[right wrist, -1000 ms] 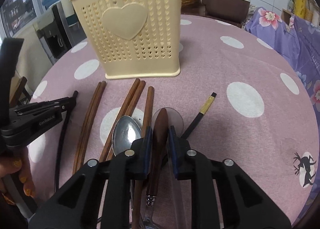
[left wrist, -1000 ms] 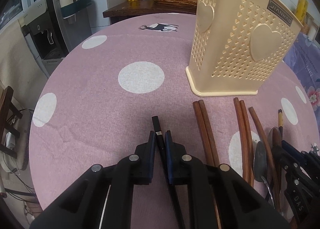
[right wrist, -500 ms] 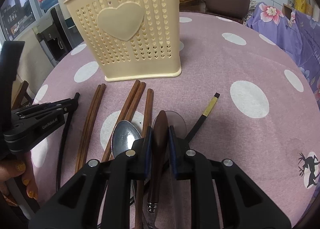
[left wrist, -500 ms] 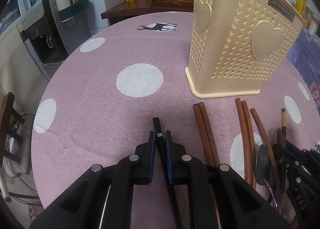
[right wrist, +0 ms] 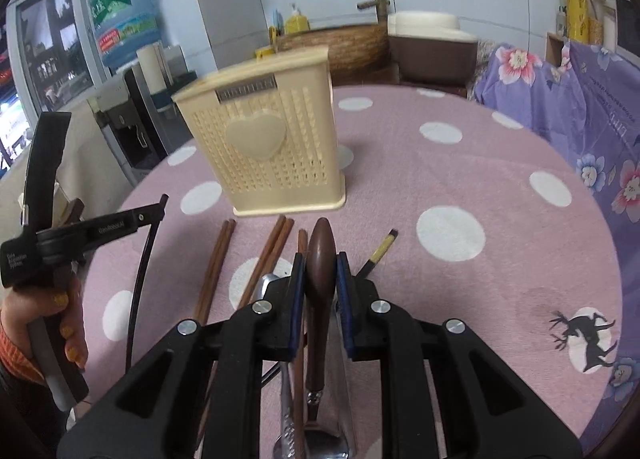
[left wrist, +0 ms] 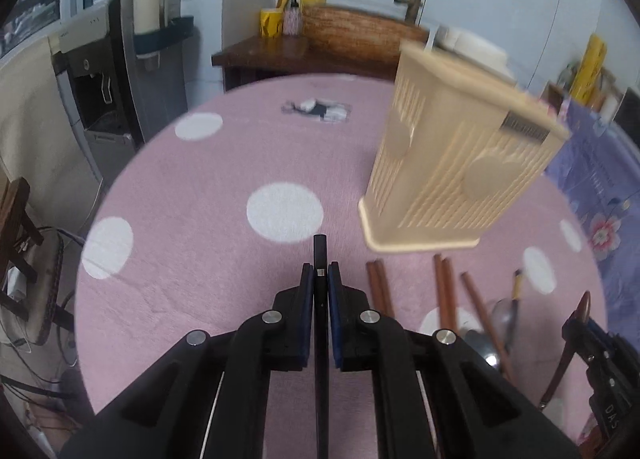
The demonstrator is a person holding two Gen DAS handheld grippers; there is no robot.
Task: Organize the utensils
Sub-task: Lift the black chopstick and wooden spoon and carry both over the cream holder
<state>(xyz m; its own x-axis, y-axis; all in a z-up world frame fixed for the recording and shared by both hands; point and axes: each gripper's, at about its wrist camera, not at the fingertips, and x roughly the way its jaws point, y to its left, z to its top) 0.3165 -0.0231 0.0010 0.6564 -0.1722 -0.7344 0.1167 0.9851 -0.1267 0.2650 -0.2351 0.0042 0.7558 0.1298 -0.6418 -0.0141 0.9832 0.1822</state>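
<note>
A cream perforated utensil holder (left wrist: 460, 171) (right wrist: 264, 155) stands upright on the pink dotted tablecloth. My left gripper (left wrist: 320, 279) is shut on a black chopstick (left wrist: 320, 255) and holds it above the table; it also shows at the left of the right wrist view (right wrist: 156, 211). My right gripper (right wrist: 320, 271) is shut on a brown-handled spoon (right wrist: 322, 255), lifted off the cloth. Brown wooden chopsticks (right wrist: 218, 259) (left wrist: 444, 283), a metal spoon (left wrist: 484, 343) and a black chopstick with a yellow band (right wrist: 380, 251) lie on the cloth in front of the holder.
The round table's edge (left wrist: 120, 187) drops off at the left, with a water dispenser (left wrist: 104, 91) and a wooden stool (left wrist: 16, 219) beyond it. A wooden side table with a basket (left wrist: 348, 31) stands behind. Purple floral fabric (right wrist: 580, 107) lies at the right.
Both grippers have risen with their utensils and pulled back, so the holder looks smaller and farther. The black chopstick and the brown-handled spoon are now off the cloth.
</note>
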